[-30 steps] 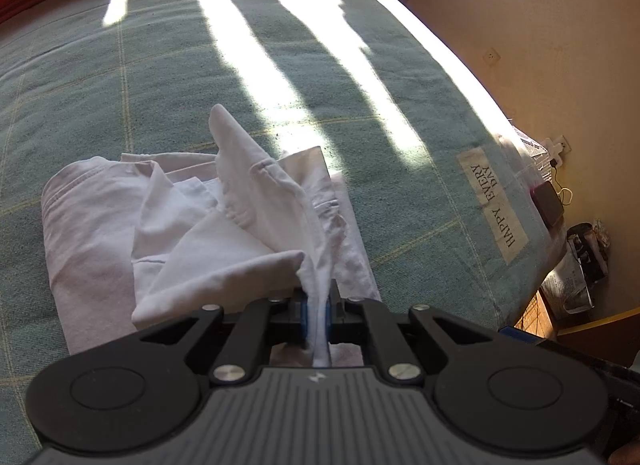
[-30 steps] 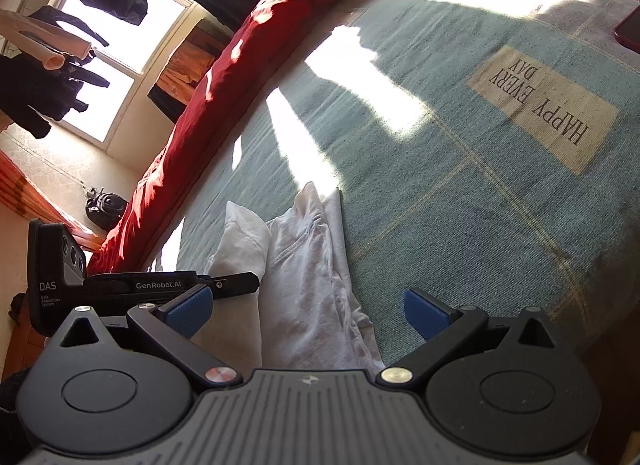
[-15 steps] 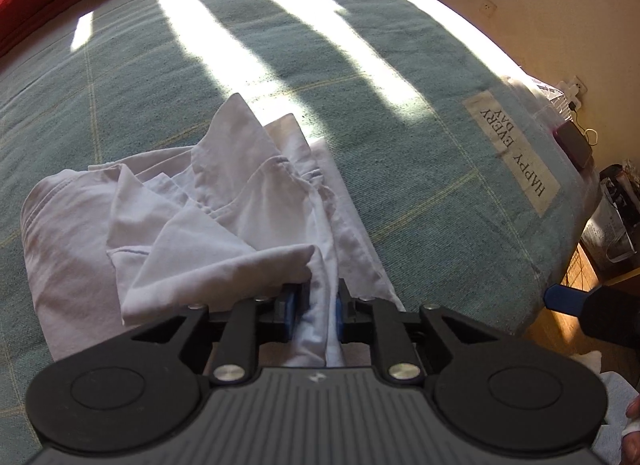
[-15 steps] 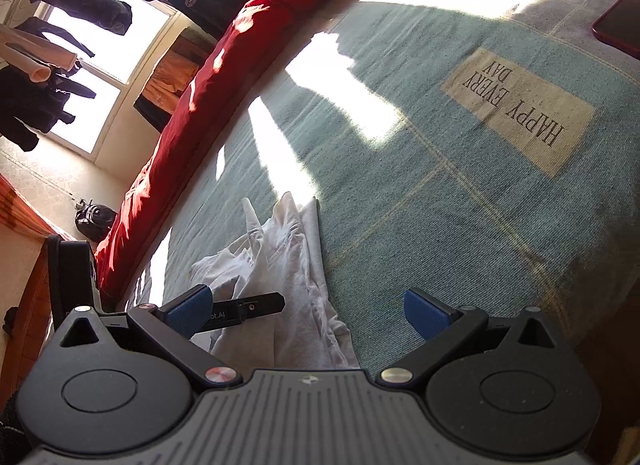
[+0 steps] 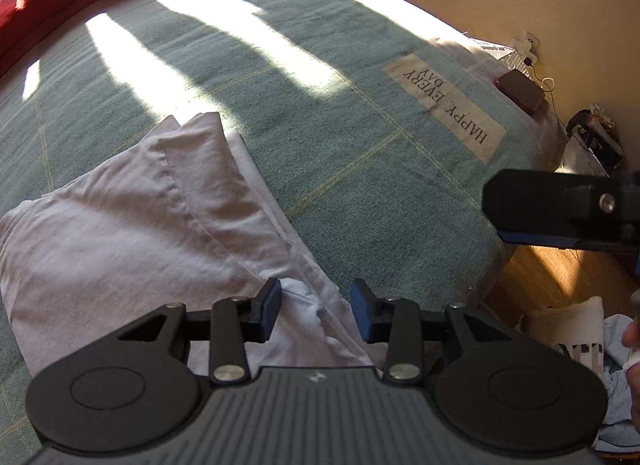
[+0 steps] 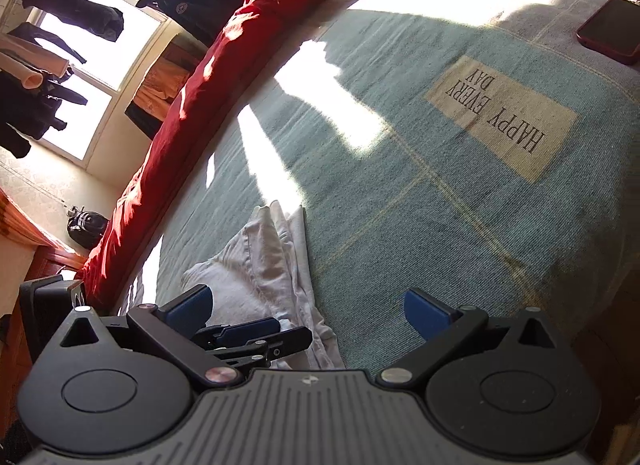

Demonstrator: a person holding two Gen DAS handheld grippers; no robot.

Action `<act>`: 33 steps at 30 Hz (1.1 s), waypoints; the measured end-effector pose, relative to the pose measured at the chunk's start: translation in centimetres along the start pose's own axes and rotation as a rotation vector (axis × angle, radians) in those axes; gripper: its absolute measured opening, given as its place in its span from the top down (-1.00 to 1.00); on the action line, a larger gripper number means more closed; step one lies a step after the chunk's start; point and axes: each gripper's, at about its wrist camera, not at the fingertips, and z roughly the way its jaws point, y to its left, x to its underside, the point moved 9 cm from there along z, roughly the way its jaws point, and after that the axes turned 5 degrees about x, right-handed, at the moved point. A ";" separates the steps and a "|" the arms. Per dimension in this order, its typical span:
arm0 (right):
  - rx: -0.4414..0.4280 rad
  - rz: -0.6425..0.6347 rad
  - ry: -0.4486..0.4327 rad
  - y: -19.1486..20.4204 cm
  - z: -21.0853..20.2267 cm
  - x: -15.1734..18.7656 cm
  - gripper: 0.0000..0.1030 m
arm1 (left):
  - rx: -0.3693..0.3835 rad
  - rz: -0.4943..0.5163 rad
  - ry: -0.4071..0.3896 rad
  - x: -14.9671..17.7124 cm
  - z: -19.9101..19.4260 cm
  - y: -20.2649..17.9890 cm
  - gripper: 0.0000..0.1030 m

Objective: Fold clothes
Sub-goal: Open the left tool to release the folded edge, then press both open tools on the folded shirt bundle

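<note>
My left tongs [image 5: 315, 307] are opening, blue pads clear of the cloth, with a soft fold of the white garment [image 5: 152, 221] lying between them. The garment is folded into a rough rectangle at the near edge of the bed [image 5: 360, 169], its right side a long straight hem, its far corner rising to a creased point. My right tongs [image 6: 306, 307] stand wide apart and grip nothing, held just past the garment's right edge over bare cover. The teal blanket [image 6: 420, 225] is coarse woven stuff with thin yellow grid lines and a cream label [image 6: 502, 117] reading HAPPY EVERY DAY. To the right and beyond the garment it lies flat and open, striped with sunlight. A red bolster [image 6: 208, 97] bounds the far side; a dark red phone [image 5: 520, 91] lies at the bed's corner.
</note>
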 end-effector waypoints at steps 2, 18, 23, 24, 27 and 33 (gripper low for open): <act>0.002 -0.009 0.000 0.2 -0.1 0.0 -1.00 | 0.005 0.010 -0.022 0.4 -1.0 0.3 0.26; -0.052 -0.153 0.102 5.9 3.1 3.1 -1.00 | -0.040 -0.075 -0.090 10.4 -5.6 8.5 0.23; -0.122 -0.113 0.207 7.4 4.8 5.2 -1.00 | -0.005 -0.121 -0.116 11.9 -6.0 9.0 0.22; -0.136 -0.105 0.228 7.7 5.2 5.6 -1.00 | -0.005 -0.121 -0.122 12.0 -6.2 9.0 0.22; -0.115 -0.119 0.250 8.0 6.1 6.6 -1.00 | -0.014 -0.117 -0.139 12.2 -6.9 9.1 0.21; -0.030 -0.216 0.198 6.2 5.9 6.4 -0.76 | -0.033 -0.117 -0.165 12.6 -7.6 9.8 0.20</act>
